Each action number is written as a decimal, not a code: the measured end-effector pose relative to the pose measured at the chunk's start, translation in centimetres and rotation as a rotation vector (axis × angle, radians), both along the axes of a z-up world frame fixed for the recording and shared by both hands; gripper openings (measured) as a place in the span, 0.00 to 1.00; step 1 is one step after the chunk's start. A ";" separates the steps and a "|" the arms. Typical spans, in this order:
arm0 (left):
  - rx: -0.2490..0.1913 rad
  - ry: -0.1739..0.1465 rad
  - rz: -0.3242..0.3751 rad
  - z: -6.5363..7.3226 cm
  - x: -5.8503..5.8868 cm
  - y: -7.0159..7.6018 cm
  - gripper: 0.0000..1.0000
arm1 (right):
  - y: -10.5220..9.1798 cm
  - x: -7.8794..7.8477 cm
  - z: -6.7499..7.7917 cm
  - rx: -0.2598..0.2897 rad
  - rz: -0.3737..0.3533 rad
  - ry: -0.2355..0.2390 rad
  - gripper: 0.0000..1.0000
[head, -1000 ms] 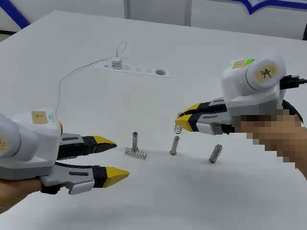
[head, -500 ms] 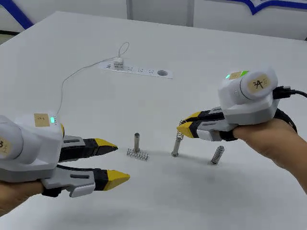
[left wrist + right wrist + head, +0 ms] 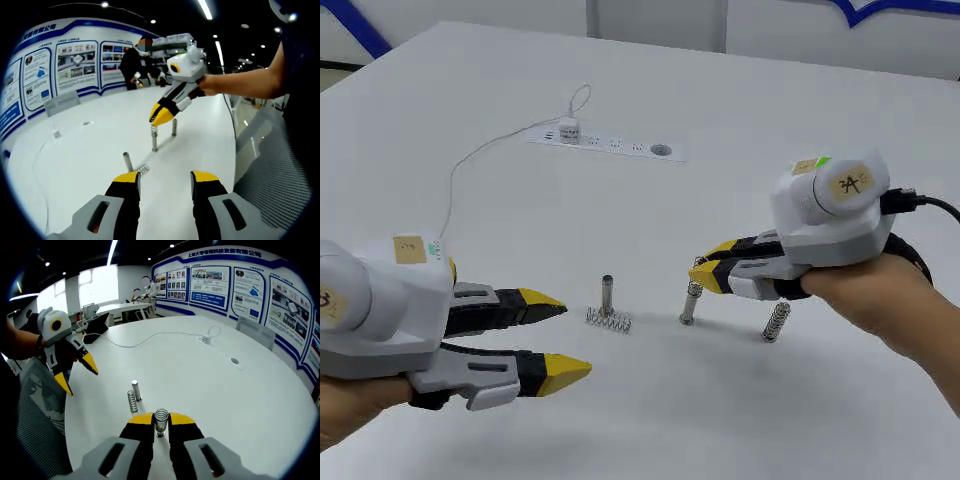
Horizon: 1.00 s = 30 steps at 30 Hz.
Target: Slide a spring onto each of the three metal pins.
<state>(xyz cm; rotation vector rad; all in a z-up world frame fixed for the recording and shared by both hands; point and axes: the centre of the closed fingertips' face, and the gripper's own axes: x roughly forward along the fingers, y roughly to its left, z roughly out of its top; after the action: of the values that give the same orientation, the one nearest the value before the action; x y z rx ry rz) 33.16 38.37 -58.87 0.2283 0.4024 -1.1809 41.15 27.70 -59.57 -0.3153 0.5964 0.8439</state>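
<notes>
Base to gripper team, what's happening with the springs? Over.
Right gripper shut on a spring, partway down the middle pin. Left gripper open, holding nothing. Loose spring lies by the bare pin. Nothing in the way.

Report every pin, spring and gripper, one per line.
left metal pin: upright, bare.
loose coil spring: lying beside it.
middle metal pin: upright, spring at its top.
gripped coil spring: on middle pin's top.
right metal pin: spring-covered.
yellow-tipped left gripper: open.
yellow-tipped right gripper: shut on gripped coil spring.

My left claw [image 3: 576, 338] and right claw [image 3: 698, 276] have white housings, black jaws and yellow tips; a black cable [image 3: 932, 204] exits the right.
</notes>
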 end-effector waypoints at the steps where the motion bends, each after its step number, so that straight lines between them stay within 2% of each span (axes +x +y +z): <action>1: 0.000 0.000 0.000 0.0 0.0 0.0 0.41 | 0.0 0.0 -0.1 -0.002 -0.001 0.001 0.12; 15: 0.003 0.005 -0.001 -0.2 0.0 0.0 0.41 | 0.2 0.0 -2.8 -0.057 0.000 0.039 0.12; 30: 0.000 0.011 0.005 -0.3 0.0 0.1 0.41 | 0.0 0.3 -4.5 -0.087 -0.017 0.074 0.12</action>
<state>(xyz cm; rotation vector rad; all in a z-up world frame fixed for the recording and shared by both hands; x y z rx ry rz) 33.18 38.51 -59.19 0.2209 0.4122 -1.1775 41.47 27.67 -64.04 -0.3583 0.7053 0.8171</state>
